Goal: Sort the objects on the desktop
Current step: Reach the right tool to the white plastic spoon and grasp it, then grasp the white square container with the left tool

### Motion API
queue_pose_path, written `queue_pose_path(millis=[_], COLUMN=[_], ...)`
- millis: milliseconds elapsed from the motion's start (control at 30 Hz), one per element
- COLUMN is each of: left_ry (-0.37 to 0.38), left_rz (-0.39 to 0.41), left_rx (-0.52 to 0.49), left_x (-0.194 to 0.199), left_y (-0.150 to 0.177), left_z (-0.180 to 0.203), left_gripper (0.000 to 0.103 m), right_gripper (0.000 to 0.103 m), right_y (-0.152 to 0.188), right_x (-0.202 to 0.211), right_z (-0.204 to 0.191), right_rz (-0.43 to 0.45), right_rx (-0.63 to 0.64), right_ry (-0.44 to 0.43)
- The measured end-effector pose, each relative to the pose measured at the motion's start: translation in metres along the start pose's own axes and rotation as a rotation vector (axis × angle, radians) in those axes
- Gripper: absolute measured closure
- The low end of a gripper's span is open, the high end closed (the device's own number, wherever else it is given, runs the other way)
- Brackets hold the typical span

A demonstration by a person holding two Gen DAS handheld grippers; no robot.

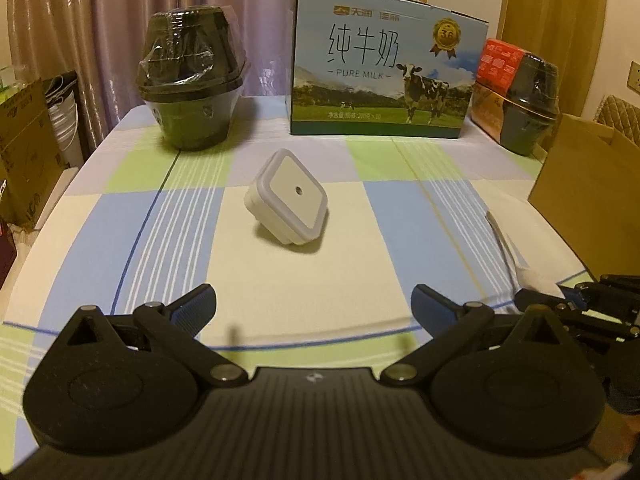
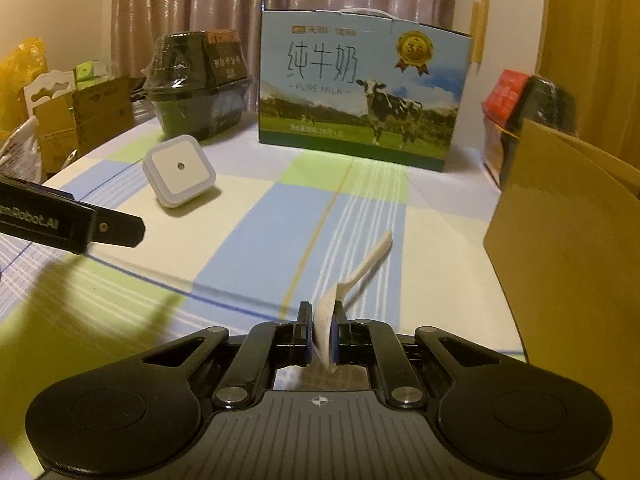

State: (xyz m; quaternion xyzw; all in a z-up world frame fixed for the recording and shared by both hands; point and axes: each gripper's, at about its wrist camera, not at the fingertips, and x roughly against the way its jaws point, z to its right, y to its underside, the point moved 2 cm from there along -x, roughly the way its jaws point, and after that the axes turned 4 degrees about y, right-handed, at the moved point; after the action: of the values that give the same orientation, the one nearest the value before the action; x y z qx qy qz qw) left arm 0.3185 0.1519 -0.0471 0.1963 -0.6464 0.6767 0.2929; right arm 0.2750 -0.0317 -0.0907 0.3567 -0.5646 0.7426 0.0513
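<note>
Right wrist view, right gripper (image 2: 321,326) pinching white spoon (image 2: 352,276) bowl, left gripper (image 1: 314,306) spread wide

A home: curtains (image 1: 120,20), checked tablecloth (image 1: 280,280), milk carton (image 1: 384,64), cardboard boxes (image 2: 560,240).

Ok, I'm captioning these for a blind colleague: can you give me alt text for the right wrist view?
The right gripper is shut on the bowl of a white spoon, handle pointing away over a checked tablecloth. Beyond stand a white square night light, a Pure Milk carton and, at right, a cardboard box.
</note>
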Motion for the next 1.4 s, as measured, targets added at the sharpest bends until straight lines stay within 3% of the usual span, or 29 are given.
queue_pose_path(millis=[400, 567, 733, 967, 1200, 1400], left_ry=[-0.021, -0.044, -0.063, -0.138, -0.165, -0.171], left_rz=[0.016, 0.037, 0.052, 0.068, 0.037, -0.004], left_rx=[-0.062, -0.222, -0.350, -0.499, -0.551, -0.514], left_x=[-0.032, -0.043, -0.057, -0.073, -0.085, -0.073], left_y=[-0.020, -0.025, -0.025, -0.023, -0.027, -0.022], left_z=[-0.009, -0.003, 0.004, 0.014, 0.013, 0.020], left_gripper=[0.001, 0.002, 0.011, 0.016, 0.041, 0.042], right_gripper=[0.099, 0.099, 0.099, 0.099, 0.099, 0.099], right_y=[-0.027, -0.041, -0.051, -0.055, -0.054, -0.050], right_x=[-0.034, -0.048, -0.059, -0.068, -0.070, -0.060], right_z=[-0.011, -0.013, -0.016, -0.019, -0.020, -0.018], right_rz=[0.024, 0.020, 0.020, 0.022, 0.023, 0.013], right_rx=[0.050, 0.037, 0.034, 0.039, 0.038, 0.038], right_ry=[-0.057, -0.073, -0.078, -0.080, -0.078, -0.084])
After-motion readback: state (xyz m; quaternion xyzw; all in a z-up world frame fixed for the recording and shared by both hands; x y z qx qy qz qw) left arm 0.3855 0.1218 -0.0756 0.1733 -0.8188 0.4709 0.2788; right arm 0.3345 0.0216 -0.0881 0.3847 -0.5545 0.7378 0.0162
